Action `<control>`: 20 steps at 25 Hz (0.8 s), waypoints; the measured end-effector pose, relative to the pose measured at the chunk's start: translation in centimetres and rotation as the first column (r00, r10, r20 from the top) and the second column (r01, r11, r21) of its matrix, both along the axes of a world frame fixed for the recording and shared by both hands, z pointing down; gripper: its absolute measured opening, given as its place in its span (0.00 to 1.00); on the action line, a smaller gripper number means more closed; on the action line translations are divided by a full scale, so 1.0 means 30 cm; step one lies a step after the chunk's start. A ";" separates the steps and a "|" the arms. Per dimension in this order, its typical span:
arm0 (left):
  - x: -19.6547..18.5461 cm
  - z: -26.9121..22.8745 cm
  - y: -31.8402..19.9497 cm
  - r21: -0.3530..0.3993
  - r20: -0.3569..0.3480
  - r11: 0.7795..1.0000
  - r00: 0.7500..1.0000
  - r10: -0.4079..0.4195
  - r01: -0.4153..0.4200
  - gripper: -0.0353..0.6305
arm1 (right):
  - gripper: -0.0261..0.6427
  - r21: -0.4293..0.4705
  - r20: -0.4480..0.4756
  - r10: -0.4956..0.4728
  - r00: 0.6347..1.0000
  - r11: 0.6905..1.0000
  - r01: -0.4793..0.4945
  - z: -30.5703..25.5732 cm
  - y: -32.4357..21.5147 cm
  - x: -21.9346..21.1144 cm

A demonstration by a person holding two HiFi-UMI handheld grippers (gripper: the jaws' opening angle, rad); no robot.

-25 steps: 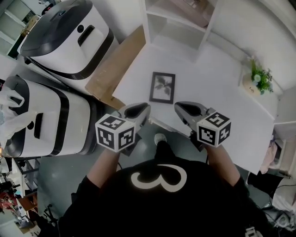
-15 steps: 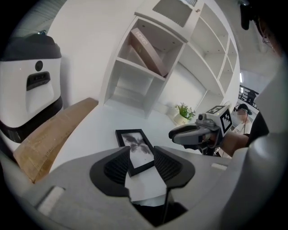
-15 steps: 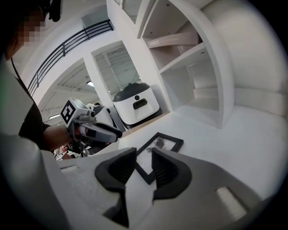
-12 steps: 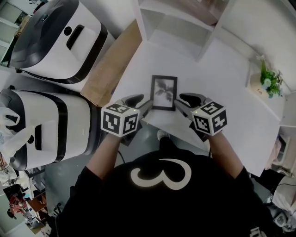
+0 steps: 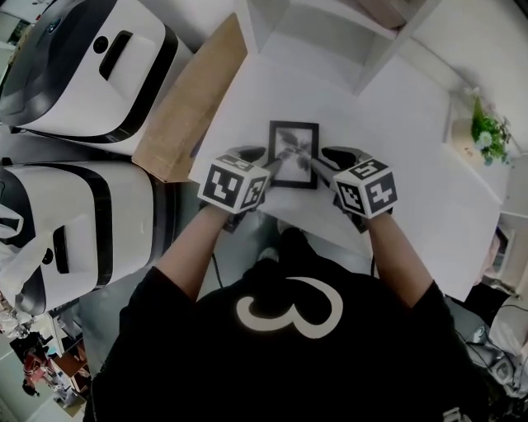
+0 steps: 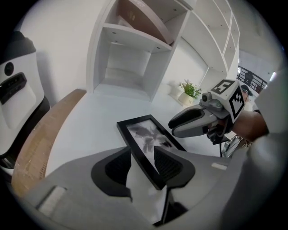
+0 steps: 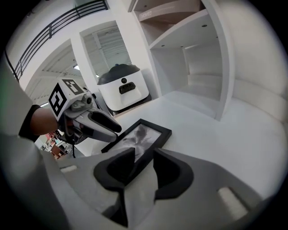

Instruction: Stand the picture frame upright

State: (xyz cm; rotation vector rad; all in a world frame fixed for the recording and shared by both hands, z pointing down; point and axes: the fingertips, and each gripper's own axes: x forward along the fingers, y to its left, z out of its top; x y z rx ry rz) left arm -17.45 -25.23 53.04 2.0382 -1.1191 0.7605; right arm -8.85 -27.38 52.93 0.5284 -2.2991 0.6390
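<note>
Far left, off the desk (image 5: 396, 124): two white machines (image 5: 91, 49) with dark bands, then a brown board (image 5: 186, 107) leaning along the desk's left edge.

Next, the left gripper (image 6: 143, 152), set at a middling width and straddling the left long edge of the picture frame (image 5: 293, 148). Not clamped, to judge by the gap beside the black moulding.

In the middle, near the front edge of the desk, the picture frame itself: flat on its back, glass up, short side towards the person.

On its other side, the right gripper (image 7: 144, 155), likewise parted and astride the right long edge near the lower corner, with nothing pinched yet. Both tips close together over the lower half of the frame.

Farther right, well apart, a small potted plant (image 5: 488, 132); beyond the frame, an open white shelf unit (image 5: 330, 25).

Judged as the grasping step, with no lifting begun. Calls next for closing both sides on the moulding, tipping the top edge up and away, and finding the rear stand, hidden underneath here, so as to prop it. Some risk of the frame sliding on the smooth desk.
</note>
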 end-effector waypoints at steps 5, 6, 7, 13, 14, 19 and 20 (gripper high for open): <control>0.001 0.065 0.004 -0.050 0.021 0.999 1.000 0.014 -0.012 0.28 | 0.24 -0.005 -0.049 0.031 0.998 0.999 -0.031 0.042 -0.006 -0.004; 0.001 0.069 0.003 -0.052 0.023 0.999 1.000 0.017 -0.016 0.28 | 0.24 -0.005 -0.050 0.038 0.998 0.999 -0.038 0.047 -0.006 -0.004; 0.002 0.070 0.002 -0.052 0.022 0.998 1.000 0.019 -0.018 0.28 | 0.24 -0.006 -0.048 0.044 0.998 0.999 -0.044 0.050 -0.006 -0.004; 0.003 0.073 0.001 -0.050 0.019 0.999 1.000 0.019 -0.018 0.27 | 0.24 -0.020 -0.050 0.032 0.998 0.999 -0.033 0.053 -0.005 -0.010; 0.004 0.074 0.001 -0.050 0.017 0.999 1.000 0.020 -0.020 0.27 | 0.23 -0.022 -0.052 0.028 0.998 0.999 -0.029 0.054 -0.003 -0.011; 0.006 0.073 0.000 -0.051 0.013 0.998 1.000 0.028 -0.027 0.27 | 0.22 -0.012 -0.057 0.016 0.998 1.000 -0.016 0.052 0.001 -0.014; 0.007 0.073 -0.001 -0.051 0.015 0.998 0.999 0.028 -0.027 0.27 | 0.22 -0.013 -0.057 0.018 0.998 1.000 -0.019 0.053 0.001 -0.013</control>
